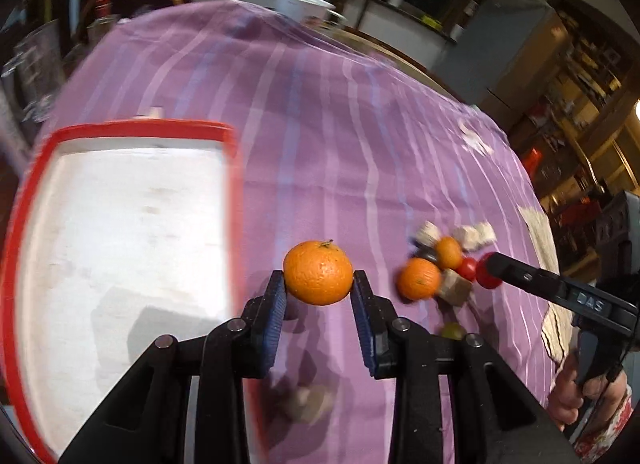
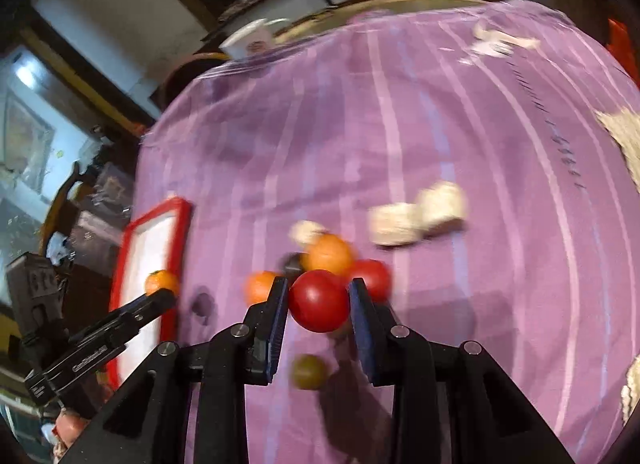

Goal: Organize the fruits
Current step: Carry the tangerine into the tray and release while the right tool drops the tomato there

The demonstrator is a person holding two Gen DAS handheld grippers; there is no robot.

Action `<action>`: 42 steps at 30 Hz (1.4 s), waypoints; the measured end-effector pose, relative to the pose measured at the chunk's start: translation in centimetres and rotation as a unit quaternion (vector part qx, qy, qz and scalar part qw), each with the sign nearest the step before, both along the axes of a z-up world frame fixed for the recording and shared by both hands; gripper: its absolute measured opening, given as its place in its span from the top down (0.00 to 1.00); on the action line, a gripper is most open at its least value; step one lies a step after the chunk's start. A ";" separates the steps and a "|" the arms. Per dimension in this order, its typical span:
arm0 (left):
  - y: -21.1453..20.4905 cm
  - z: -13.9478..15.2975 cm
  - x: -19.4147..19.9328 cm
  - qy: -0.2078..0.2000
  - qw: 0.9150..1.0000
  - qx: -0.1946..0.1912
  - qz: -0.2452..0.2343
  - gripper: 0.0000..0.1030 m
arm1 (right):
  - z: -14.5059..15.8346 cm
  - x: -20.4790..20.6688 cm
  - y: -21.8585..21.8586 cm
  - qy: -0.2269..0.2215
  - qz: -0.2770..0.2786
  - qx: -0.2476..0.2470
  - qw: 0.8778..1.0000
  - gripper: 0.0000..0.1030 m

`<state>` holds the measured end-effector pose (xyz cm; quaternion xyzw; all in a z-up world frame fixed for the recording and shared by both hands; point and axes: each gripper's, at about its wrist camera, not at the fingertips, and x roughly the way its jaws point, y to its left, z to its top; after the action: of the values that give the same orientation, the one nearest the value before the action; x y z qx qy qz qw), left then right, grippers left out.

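- Fruits were split between my two grippers and a small heap on the purple striped tablecloth (image 1: pixel 320 112).
- At the far left lay a white tray (image 1: pixel 120 136) with a red rim, bare white inside as far as I could see.
- My left gripper (image 1: pixel 319 284) had its blue pads closed against the sides of an orange (image 1: pixel 318 272), held above the cloth just right of the tray's edge; its skin was pebbled and bright, with a small stem scar on top.
- Right of that lay the heap: two more oranges (image 1: pixel 418 278), a red tomato (image 2: pixel 374 278), a dark fruit too blurred to name, and pale blocks (image 2: pixel 416 216) beside them.
- My right gripper (image 2: pixel 319 300) clamped a smooth, glossy red tomato (image 2: pixel 319 301) between its pads, just in front of the heap.
- A small greenish fruit (image 2: pixel 308 372) sat on the cloth below that tomato, blurred.
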<state>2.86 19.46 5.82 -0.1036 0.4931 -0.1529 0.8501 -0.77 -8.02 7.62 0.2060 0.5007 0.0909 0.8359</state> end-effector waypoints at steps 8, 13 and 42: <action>8.9 -0.7 2.6 0.015 0.997 0.044 0.065 0.69 | 0.4 4.2 10.0 0.008 0.084 0.031 0.996 0.67; 13.3 -2.3 4.7 0.031 0.993 0.052 0.104 0.69 | 0.2 6.7 16.5 0.001 0.128 0.019 0.992 0.67; 13.8 2.7 0.6 -0.007 0.989 0.040 0.145 0.38 | 1.4 7.4 16.1 -0.024 0.073 -0.020 0.997 0.49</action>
<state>3.46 33.25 8.52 -0.1386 0.4730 -0.0090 0.8701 6.61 8.13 9.00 0.1497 0.4956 0.1468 0.8429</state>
